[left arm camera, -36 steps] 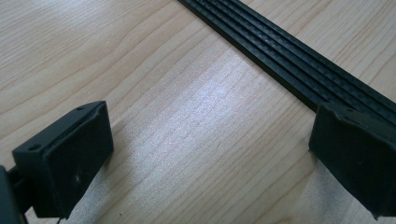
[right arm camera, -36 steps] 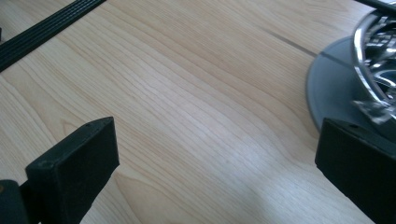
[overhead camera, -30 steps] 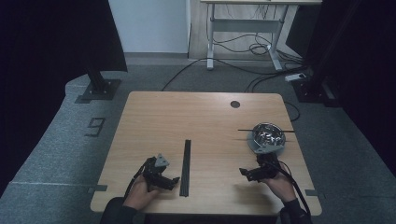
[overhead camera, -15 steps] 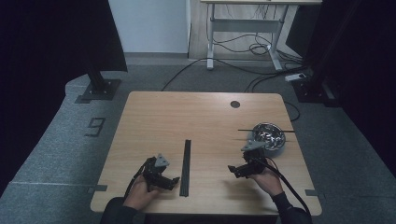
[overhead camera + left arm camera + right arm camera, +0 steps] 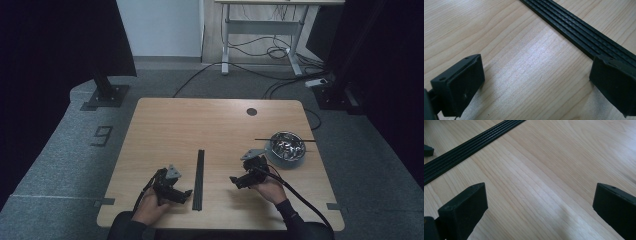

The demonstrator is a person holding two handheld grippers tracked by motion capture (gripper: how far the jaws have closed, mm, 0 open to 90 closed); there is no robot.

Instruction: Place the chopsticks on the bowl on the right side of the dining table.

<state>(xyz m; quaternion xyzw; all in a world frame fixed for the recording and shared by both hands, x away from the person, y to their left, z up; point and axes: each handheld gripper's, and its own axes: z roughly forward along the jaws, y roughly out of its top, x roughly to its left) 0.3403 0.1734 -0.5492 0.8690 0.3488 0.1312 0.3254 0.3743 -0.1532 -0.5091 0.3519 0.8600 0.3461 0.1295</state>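
- Your left tongs (image 5: pixel 186 193) sit low over the near part of the counter (image 5: pixel 210 120), held in your left hand (image 5: pixel 150 207). They are released — the left gripper view shows both jaws spread wide with bare wood between them.
- One jaw of those left tongs lies just at the edge of the black strip (image 5: pixel 200 178), and in the left gripper view that ribbed strip (image 5: pixel 579 32) runs diagonally past the right-hand jaw.
- The black strip lies flat on the counter between your two hands, running lengthwise away from you, with nothing gripping it.
- Your right tongs (image 5: pixel 234 180) point toward the strip from the other side, held in your right hand (image 5: pixel 267 189). They are released too — the right gripper view shows the jaws far apart over plain wood, with the strip (image 5: pixel 466 150) well ahead of them.
- A metal bowl (image 5: pixel 287 145) stands just beyond your right hand, near the counter's right edge; its contents are too small to tell. A thin dark rod (image 5: pixel 262 139) lies across its rim.
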